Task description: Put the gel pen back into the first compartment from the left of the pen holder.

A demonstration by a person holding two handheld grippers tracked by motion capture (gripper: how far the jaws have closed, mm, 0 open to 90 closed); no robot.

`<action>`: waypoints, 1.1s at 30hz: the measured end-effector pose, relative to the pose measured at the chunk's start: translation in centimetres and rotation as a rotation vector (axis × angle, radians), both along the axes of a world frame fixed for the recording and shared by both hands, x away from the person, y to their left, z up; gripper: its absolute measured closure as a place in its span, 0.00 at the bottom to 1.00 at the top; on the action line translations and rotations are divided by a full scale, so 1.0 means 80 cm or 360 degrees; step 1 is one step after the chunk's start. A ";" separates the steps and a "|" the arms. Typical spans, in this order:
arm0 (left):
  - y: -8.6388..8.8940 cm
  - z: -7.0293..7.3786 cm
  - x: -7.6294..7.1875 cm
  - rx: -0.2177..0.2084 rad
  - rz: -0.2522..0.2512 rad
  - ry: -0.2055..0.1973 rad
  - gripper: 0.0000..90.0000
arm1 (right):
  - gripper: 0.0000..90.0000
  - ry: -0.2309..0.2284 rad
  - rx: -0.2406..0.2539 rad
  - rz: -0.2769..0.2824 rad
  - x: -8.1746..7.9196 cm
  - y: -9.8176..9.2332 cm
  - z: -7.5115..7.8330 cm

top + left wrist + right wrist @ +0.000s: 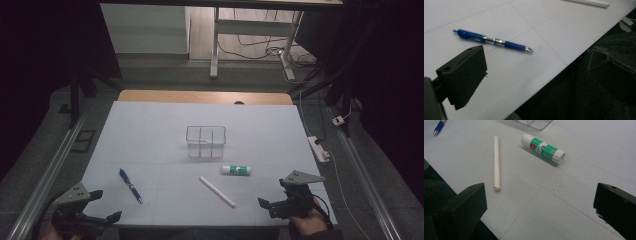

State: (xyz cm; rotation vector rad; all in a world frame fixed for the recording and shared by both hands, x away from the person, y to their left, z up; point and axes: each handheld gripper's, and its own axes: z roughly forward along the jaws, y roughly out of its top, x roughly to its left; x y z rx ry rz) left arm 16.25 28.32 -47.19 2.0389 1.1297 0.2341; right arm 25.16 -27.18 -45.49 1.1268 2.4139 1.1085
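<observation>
**Both grippers waited at the near edge, jaws apart**

The left gripper [102, 205] hovered at the near left corner of the white table [150, 125], its jaws spread wide and holding nothing. The blue pen [130, 185] lay flat just ahead of it, tip pointing toward the person. The right gripper [272, 192] sat at the near right edge, jaws likewise wide and empty. Ahead of it lay a white stick [496, 162] and, beside that, a green-and-white glue stick [543, 149] on its side, the two apart. A clear compartmented organizer [205, 141] stood farther back, mid-table.
</observation>
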 end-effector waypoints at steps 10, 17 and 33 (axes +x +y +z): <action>-0.003 -0.001 0.017 -0.0009 0.0001 -0.0013 0.00 | 0.00 0.0026 -0.0014 0.0028 0.002 0.001 -0.001; -0.004 -0.006 0.041 0.0123 0.0067 0.0018 0.00 | 0.00 0.0042 -0.0027 0.0032 0.003 0.003 -0.002; 0.016 -0.029 0.111 0.0133 0.0013 0.0149 0.03 | 0.00 0.0069 -0.0045 0.0053 0.005 0.005 -0.003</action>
